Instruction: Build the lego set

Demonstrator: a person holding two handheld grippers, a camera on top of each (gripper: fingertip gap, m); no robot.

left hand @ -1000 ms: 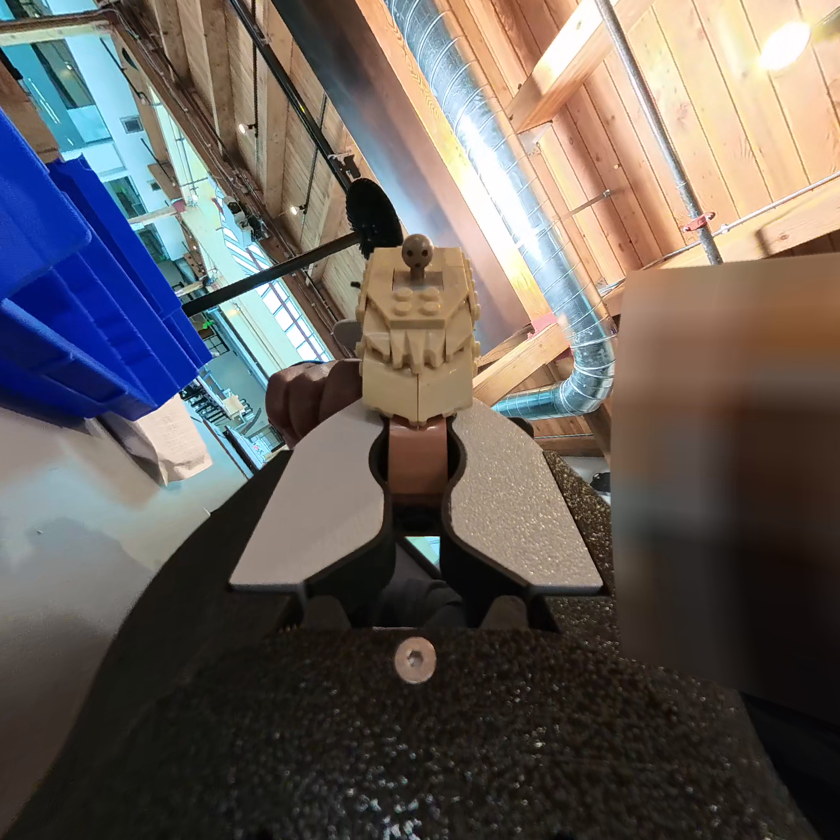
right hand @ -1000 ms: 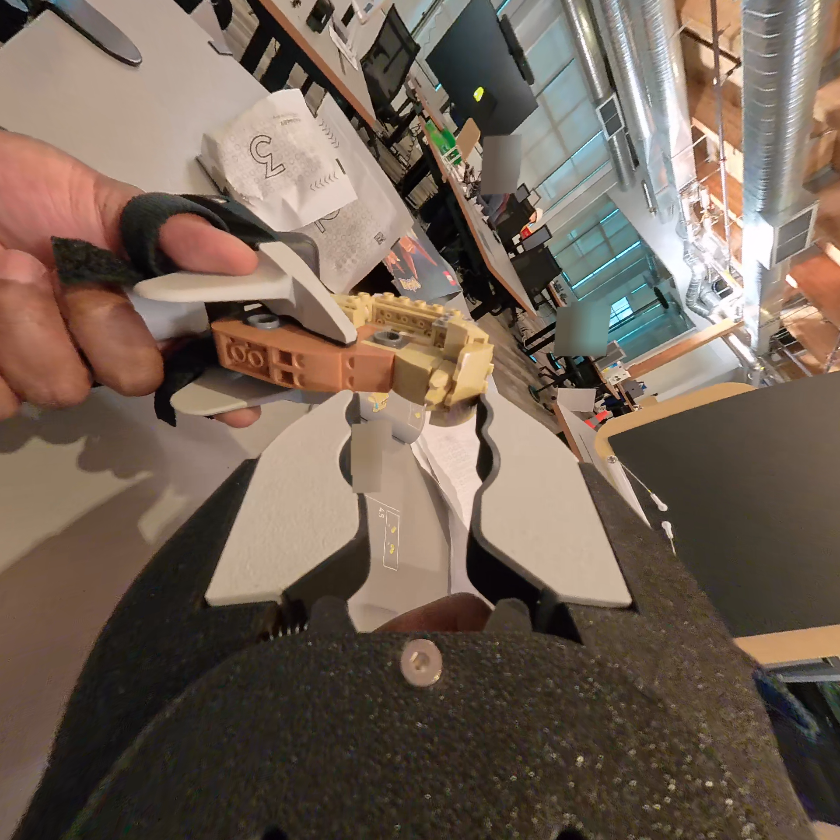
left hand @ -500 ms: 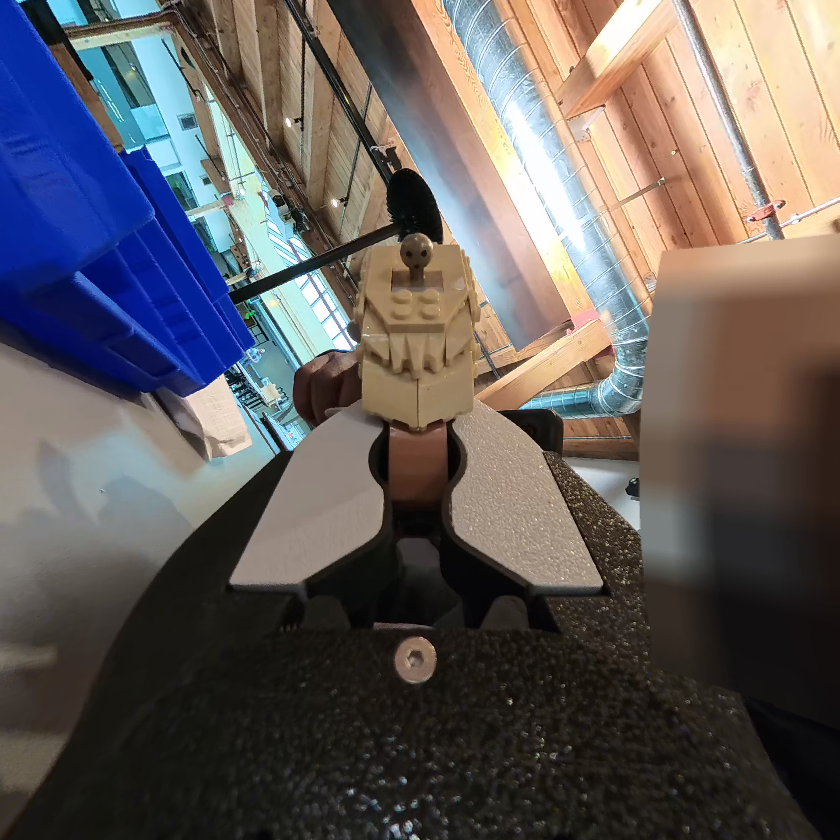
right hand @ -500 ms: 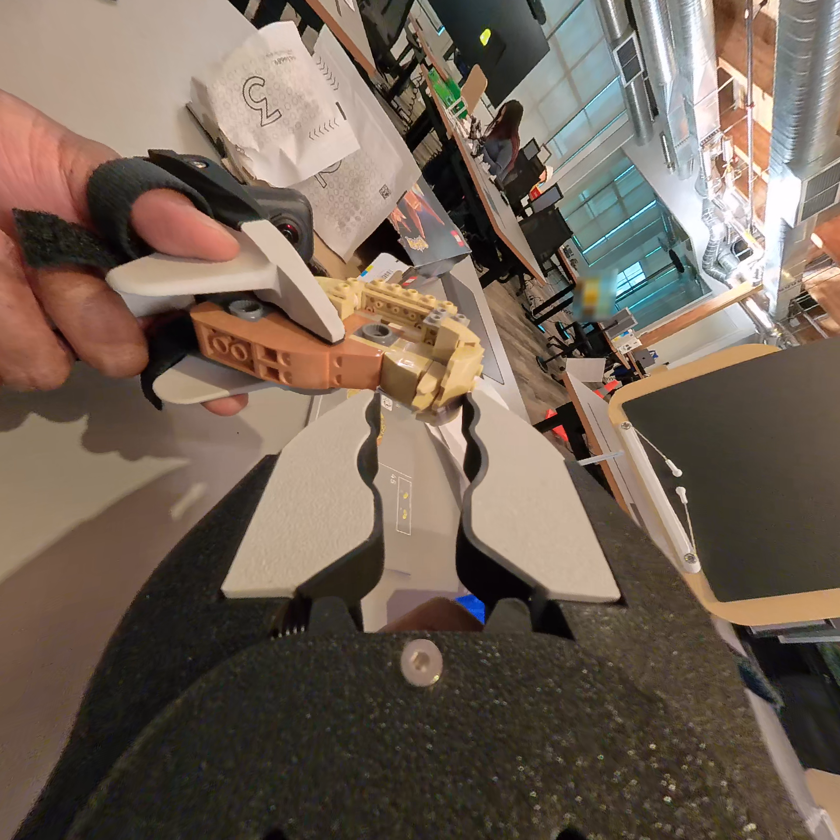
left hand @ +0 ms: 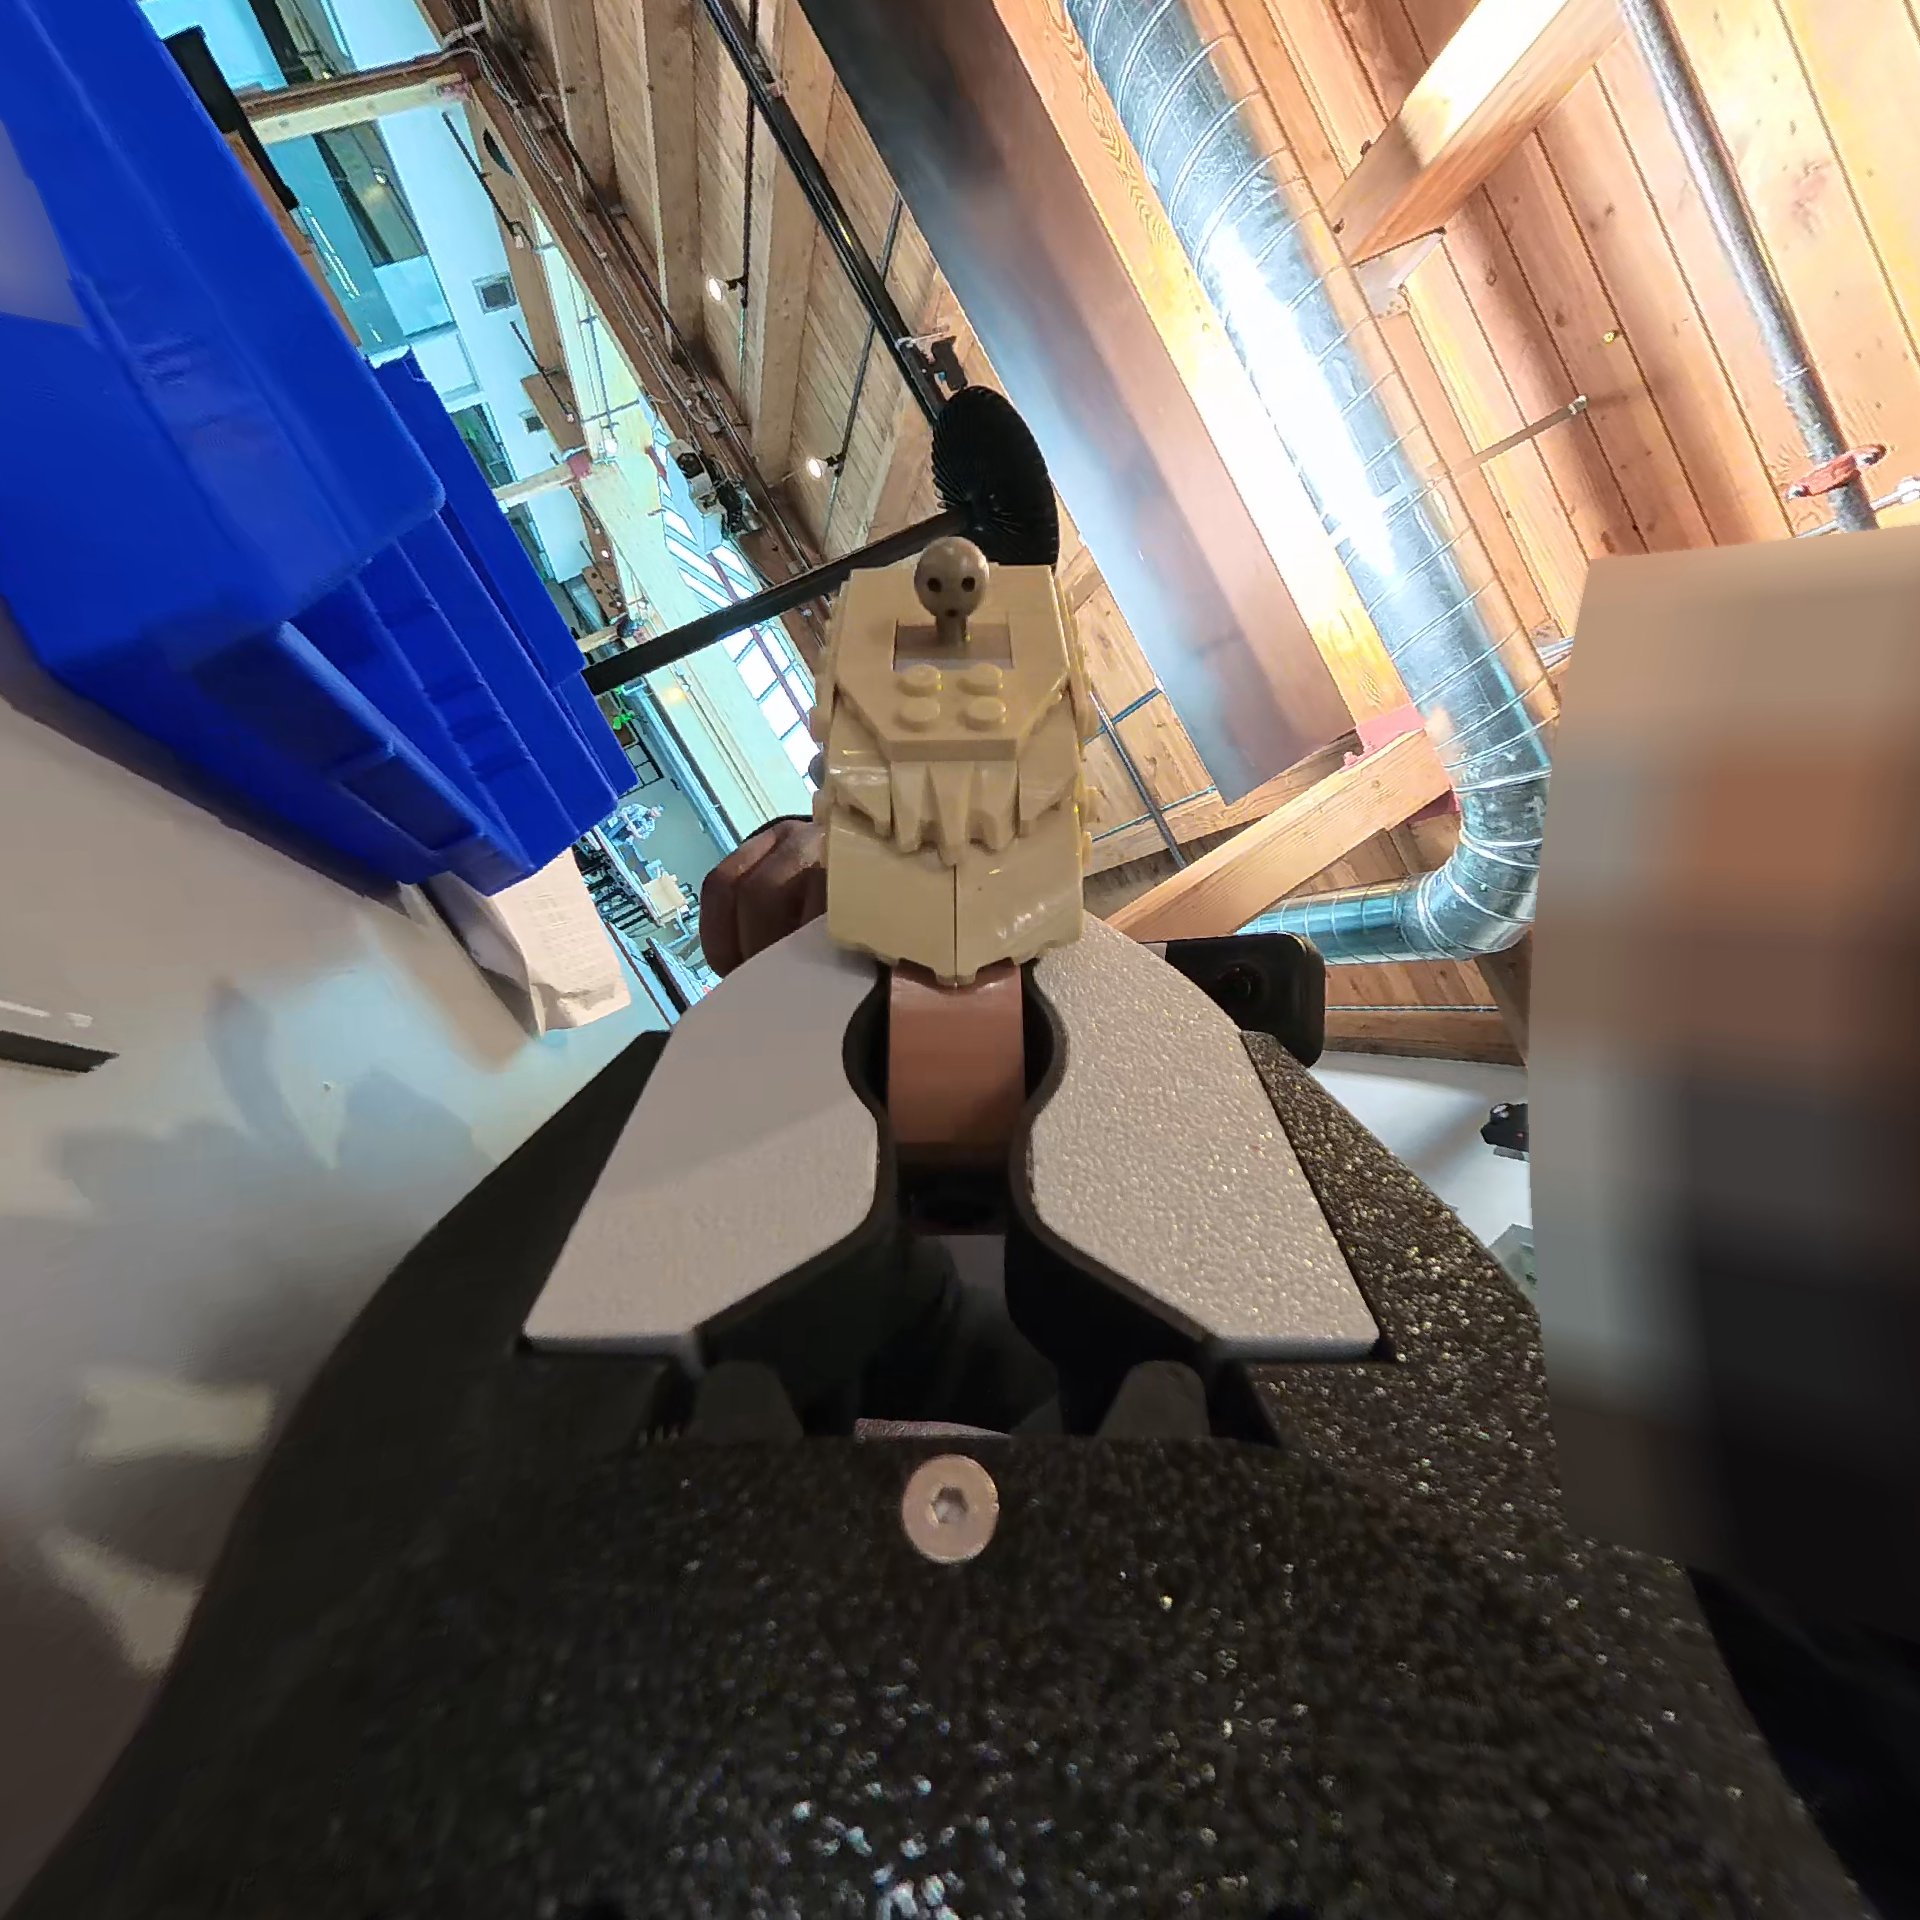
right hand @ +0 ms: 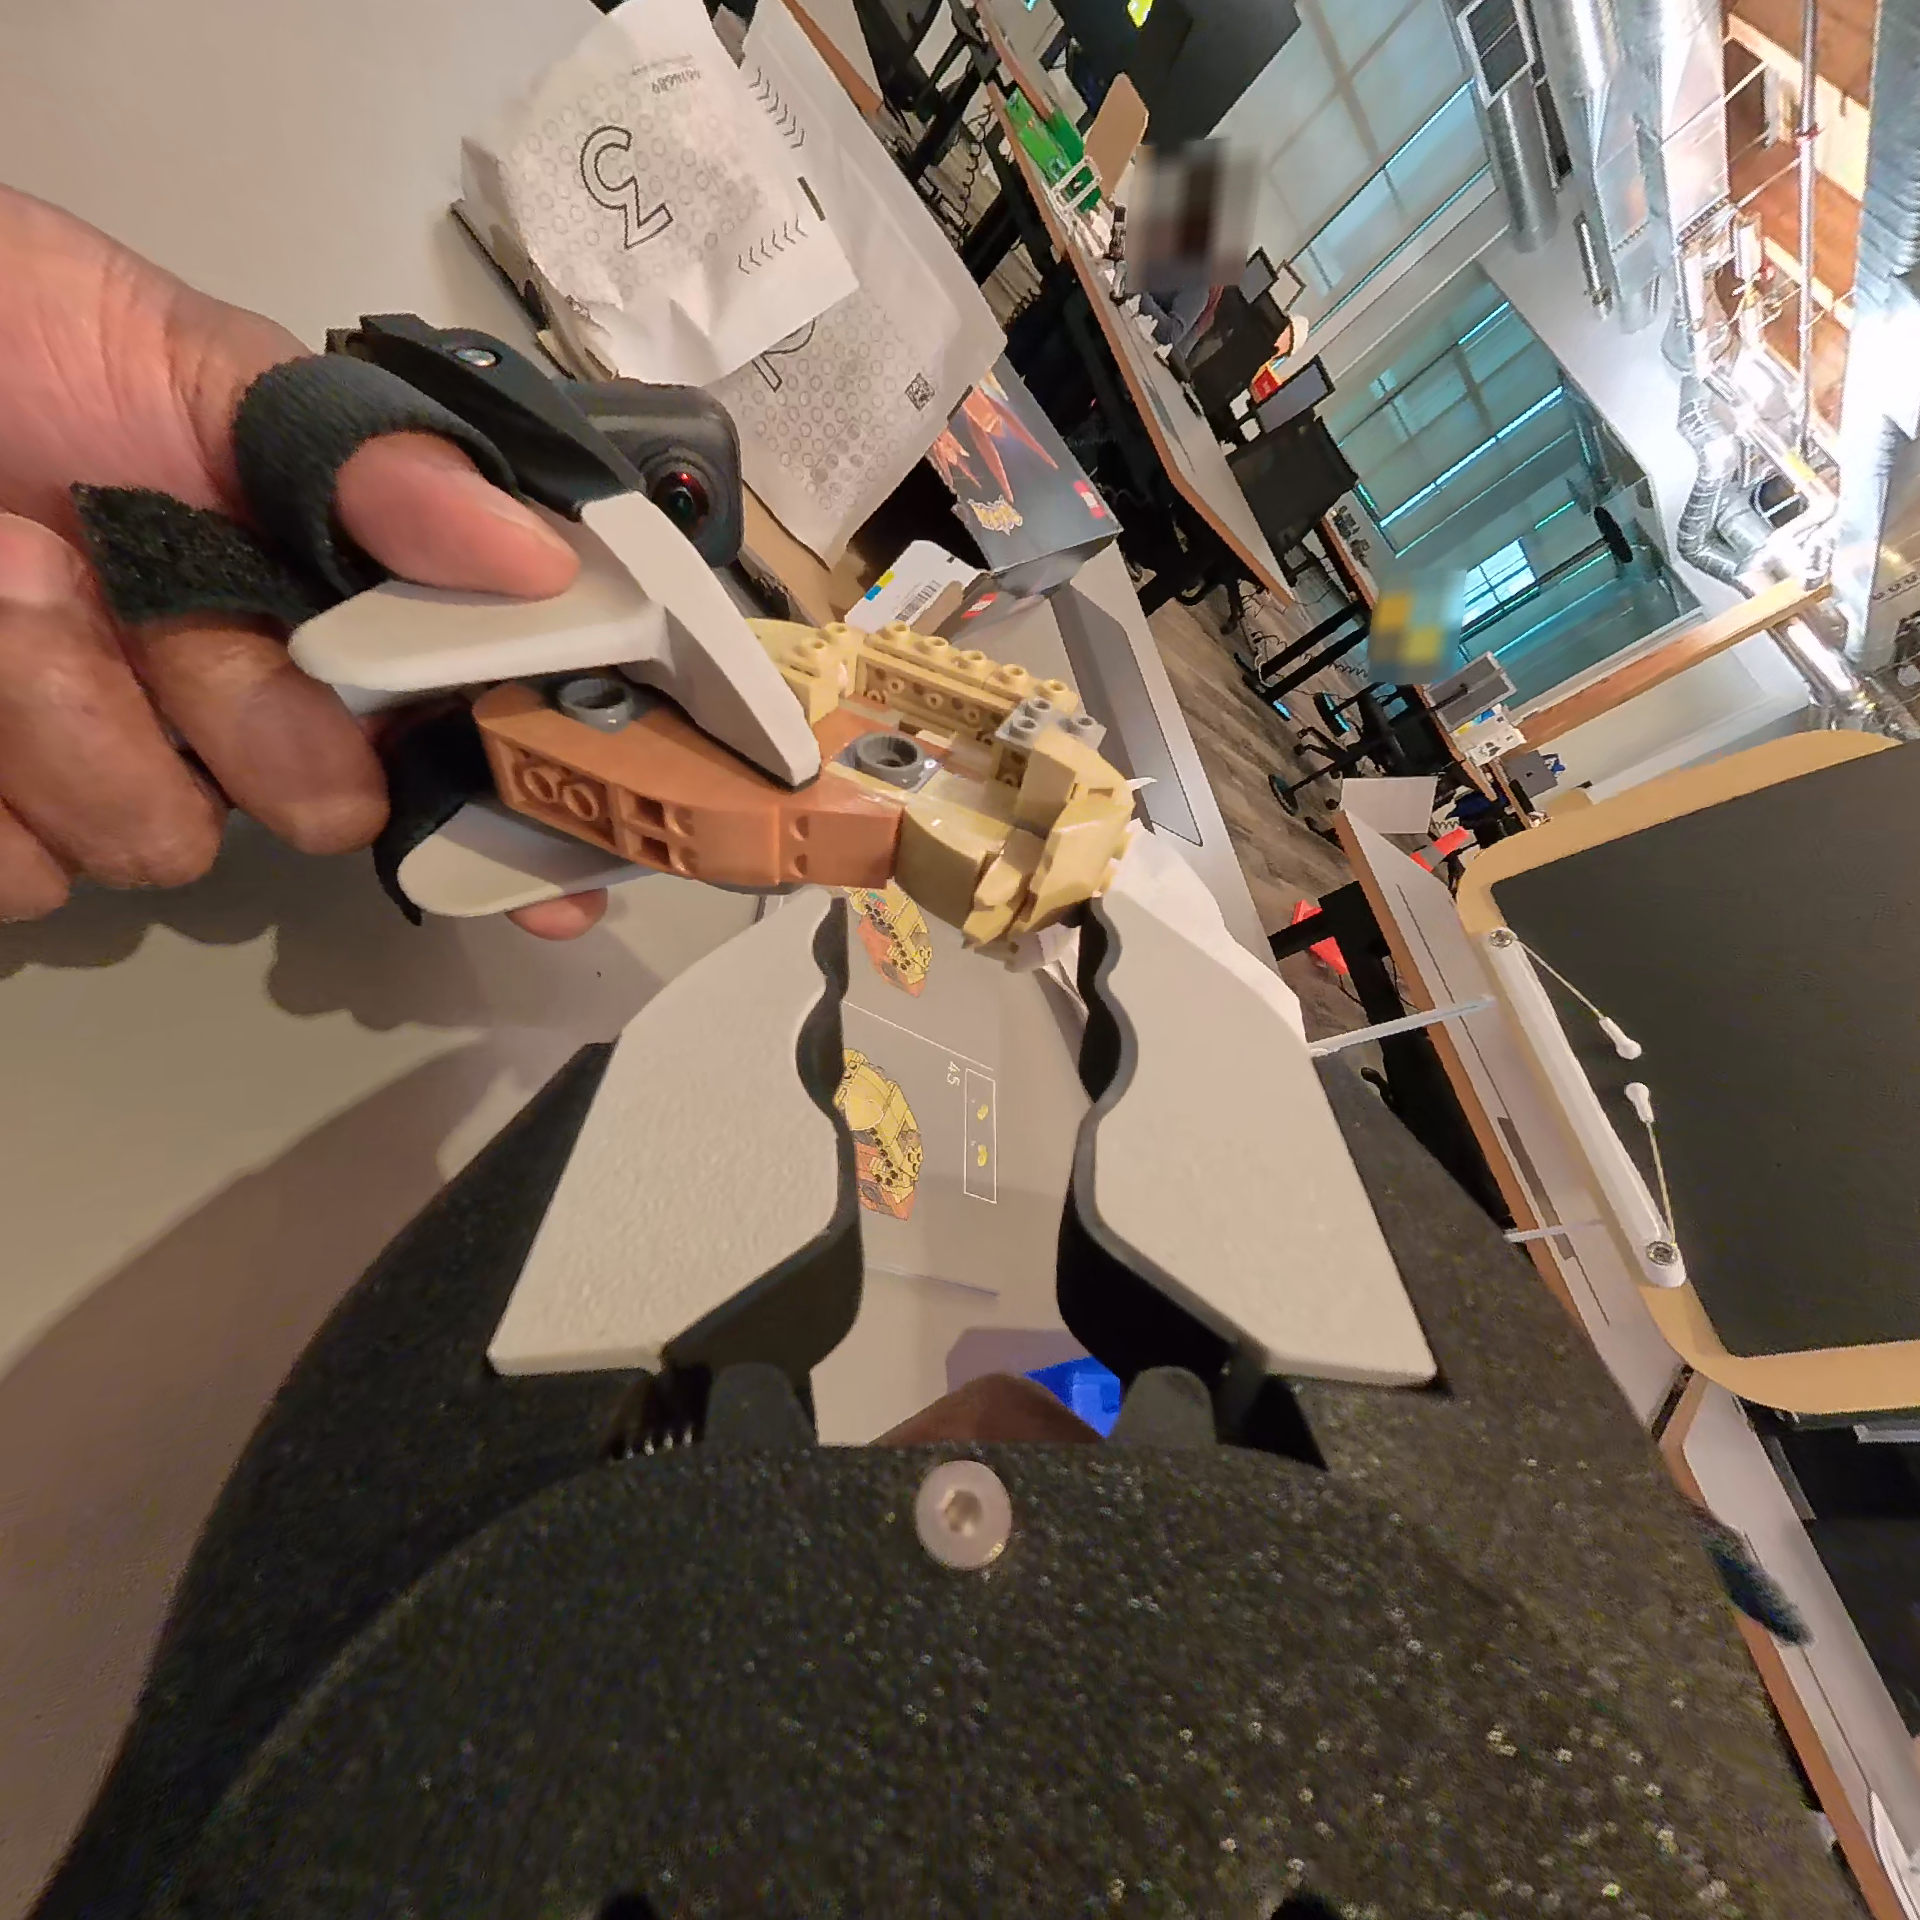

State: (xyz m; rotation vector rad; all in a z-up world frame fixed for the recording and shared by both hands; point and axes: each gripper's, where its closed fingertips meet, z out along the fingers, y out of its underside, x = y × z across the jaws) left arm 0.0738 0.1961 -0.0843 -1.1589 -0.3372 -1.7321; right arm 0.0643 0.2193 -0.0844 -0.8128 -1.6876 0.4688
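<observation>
Left wrist view, frame centre: left gripper [left hand: 954, 1023] clamped on brick model [left hand: 951, 769], brown end. Right gripper [right hand: 961, 966] spread apart, empty, just below tan end. Light, rigid, probably snaps apart; best gripped by brown block.

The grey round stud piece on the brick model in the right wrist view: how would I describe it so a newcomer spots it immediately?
Start at the hand on the left holding the left gripper, clamped on a brown and tan brick model. Just past the upper fingertip, where brown meets tan, sits the grey round stud piece. A similar grey piece sits farther back, tucked under that finger; this one lies uncovered.
</observation>
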